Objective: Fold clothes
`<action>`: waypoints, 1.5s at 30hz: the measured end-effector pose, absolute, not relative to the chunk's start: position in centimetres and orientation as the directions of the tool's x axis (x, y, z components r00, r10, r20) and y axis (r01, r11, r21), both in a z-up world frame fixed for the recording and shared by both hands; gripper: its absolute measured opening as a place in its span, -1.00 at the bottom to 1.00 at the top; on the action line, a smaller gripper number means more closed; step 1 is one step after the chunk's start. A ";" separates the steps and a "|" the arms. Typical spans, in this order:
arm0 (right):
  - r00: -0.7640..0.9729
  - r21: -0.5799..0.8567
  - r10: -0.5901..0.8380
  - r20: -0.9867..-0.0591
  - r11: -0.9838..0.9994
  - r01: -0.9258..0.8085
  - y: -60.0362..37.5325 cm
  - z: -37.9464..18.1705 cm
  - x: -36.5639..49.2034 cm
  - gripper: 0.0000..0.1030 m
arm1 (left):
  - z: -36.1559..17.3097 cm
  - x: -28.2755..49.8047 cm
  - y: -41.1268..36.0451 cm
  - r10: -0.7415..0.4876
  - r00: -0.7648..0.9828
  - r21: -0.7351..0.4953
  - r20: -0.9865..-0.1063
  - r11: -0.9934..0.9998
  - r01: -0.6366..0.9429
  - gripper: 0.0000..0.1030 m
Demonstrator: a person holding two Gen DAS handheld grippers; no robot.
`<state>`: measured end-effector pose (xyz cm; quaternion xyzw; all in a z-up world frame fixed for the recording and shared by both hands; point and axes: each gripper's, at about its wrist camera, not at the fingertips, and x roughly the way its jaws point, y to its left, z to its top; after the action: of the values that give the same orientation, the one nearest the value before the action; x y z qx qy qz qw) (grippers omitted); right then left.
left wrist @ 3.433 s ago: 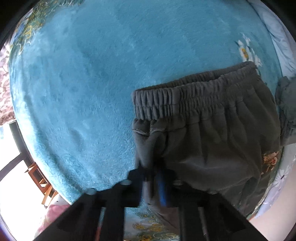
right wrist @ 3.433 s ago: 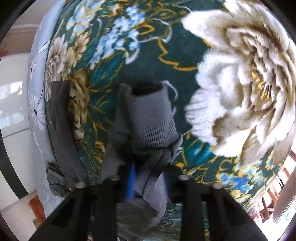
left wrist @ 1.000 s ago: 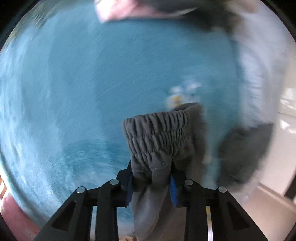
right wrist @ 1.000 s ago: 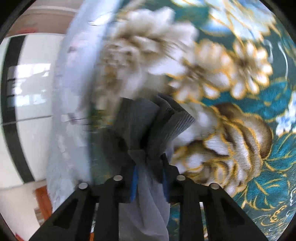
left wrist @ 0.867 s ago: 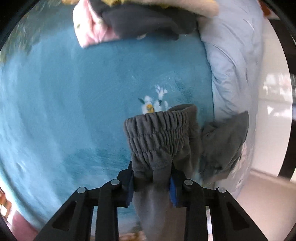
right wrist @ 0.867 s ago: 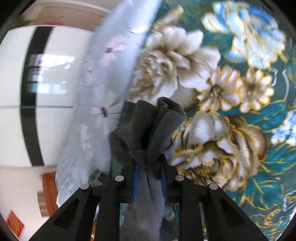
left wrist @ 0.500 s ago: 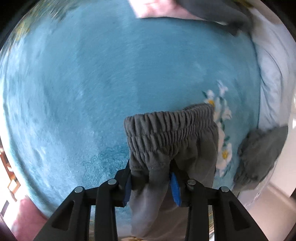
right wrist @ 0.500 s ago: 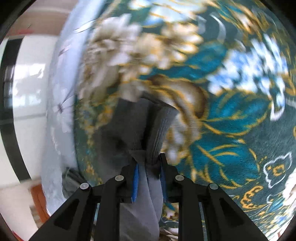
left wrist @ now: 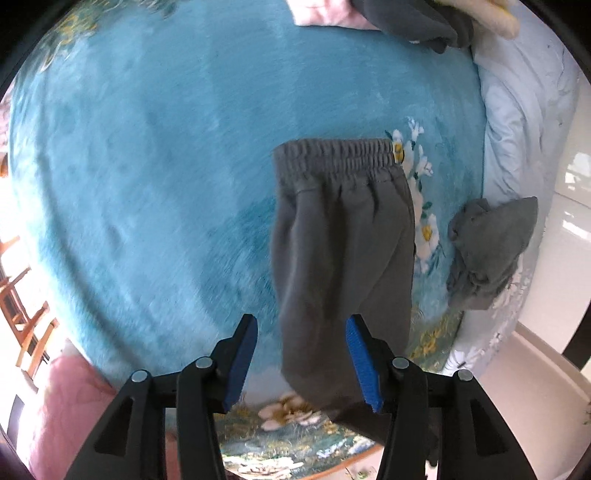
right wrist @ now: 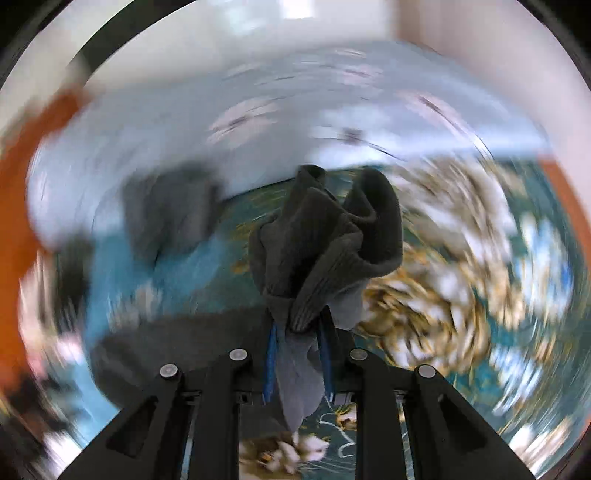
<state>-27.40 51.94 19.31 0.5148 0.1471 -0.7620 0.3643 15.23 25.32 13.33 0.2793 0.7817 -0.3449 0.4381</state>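
In the left wrist view we see our left gripper (left wrist: 301,354) at the bottom centre of the frame with its blue-padded fingers (left wrist: 240,360) spread wide and gripping nothing. The grey sweatpants with a gathered elastic waistband (left wrist: 343,240) lie on the fluffy turquoise blanket with a white flower print (left wrist: 155,166) that covers the bed. The waistband sits just right of the frame's centre, and the cloth runs down from there toward the lower right, passing between the open fingers and over the right one. Another bunch of grey fabric (left wrist: 487,247) hangs at the right side of the frame, over the edge of the pale blue quilt (left wrist: 517,122). At the top edge sits a pile of pink, dark grey and cream clothes (left wrist: 399,14).

In the right wrist view, our right gripper (right wrist: 297,354) at the bottom centre has its fingers pressed nearly together on a ribbed grey cuff of the sweatpants (right wrist: 325,247), which bunches up above the fingertips in the middle of the frame. Behind it the dark teal blanket with gold and white flowers (right wrist: 480,277) is heavily blurred.
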 end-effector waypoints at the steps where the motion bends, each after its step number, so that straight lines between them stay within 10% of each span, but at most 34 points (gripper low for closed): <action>1: -0.198 0.115 -0.389 -0.900 -0.650 0.752 50.4 18.9 -25.6 -0.59 | 13.5 15.6 25.7 0.132 -0.466 -0.300 -0.875 0.607 0.736 0.05; 11: -0.197 -0.150 -0.211 -0.957 -0.221 0.964 40.2 9.9 -10.3 -0.48 | 16.4 19.9 28.3 0.095 -0.464 -0.310 -0.881 0.625 0.716 0.05; 14: -0.185 -0.139 -0.235 -0.954 -0.196 0.971 40.4 9.9 -9.0 0.14 | 16.4 21.2 29.0 0.082 -0.453 -0.298 -0.888 0.648 0.701 0.06; 23: 0.019 0.225 -0.419 -0.908 -0.446 0.866 44.0 14.4 -17.0 0.16 | 15.5 21.8 30.6 0.078 -0.467 -0.298 -0.881 0.676 0.674 0.06; 30: 0.214 0.374 -0.322 -0.922 -0.605 0.703 42.0 7.0 -19.9 0.16 | 14.6 21.3 29.5 0.070 -0.460 -0.316 -0.885 0.636 0.704 0.10; 35: 0.292 0.309 -0.153 -0.944 -0.718 0.624 41.4 0.7 -19.1 0.17 | 13.1 21.1 27.5 0.049 -0.481 -0.344 -0.875 0.636 0.691 0.13; 45: 0.249 0.292 -0.160 -0.955 -0.647 0.704 46.2 9.2 -17.8 0.22 | 5.4 21.0 22.0 -0.088 -0.525 -0.442 -0.847 0.665 0.602 0.28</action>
<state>-17.82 46.17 9.24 0.6972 0.1951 -0.5810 0.3718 20.96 21.97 5.43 0.1631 0.7884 -0.3754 0.4593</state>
